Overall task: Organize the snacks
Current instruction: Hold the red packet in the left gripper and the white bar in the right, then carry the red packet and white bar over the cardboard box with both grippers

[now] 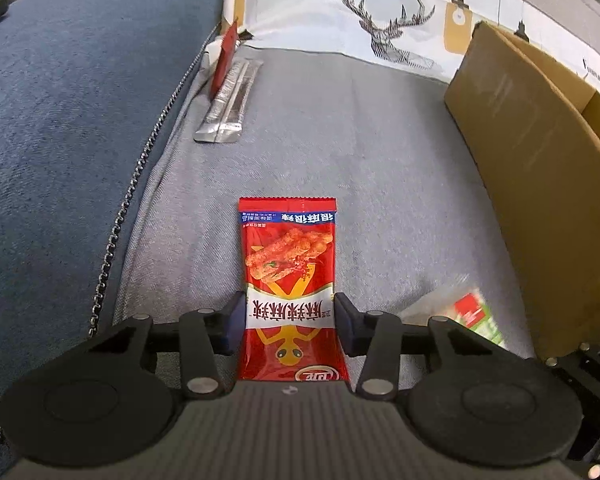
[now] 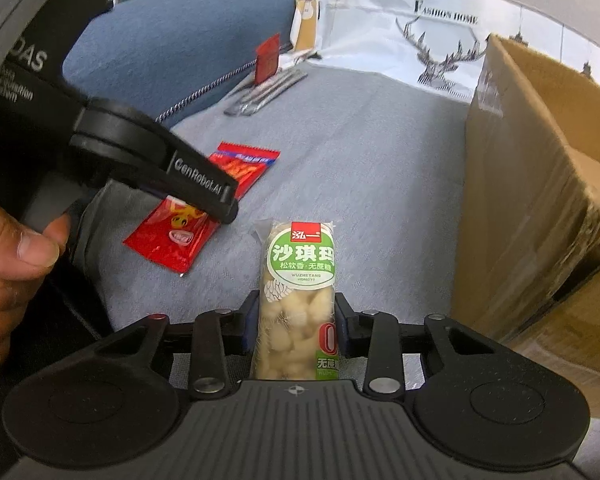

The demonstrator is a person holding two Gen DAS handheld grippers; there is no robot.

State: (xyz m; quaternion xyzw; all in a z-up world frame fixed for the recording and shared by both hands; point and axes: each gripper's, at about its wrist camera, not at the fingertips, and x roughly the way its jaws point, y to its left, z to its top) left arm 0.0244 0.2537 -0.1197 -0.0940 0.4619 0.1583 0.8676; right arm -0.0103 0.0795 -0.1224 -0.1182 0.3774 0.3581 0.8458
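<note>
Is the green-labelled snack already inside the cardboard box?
No, the green-labelled snack sits between the right gripper fingers, outside the cardboard box.

left gripper (image 1: pixel 290 316) clamps a red snack packet (image 1: pixel 290 280) on grey fabric (image 1: pixel 380 140) — cardboard box (image 1: pixel 540 200) at right.

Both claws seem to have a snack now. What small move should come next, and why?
Probably lift both a little. The left claw has its pads against the red packet, the right claw against the green-label snack. Both still lie on the grey cushion; the cardboard box stands open at right.
</note>
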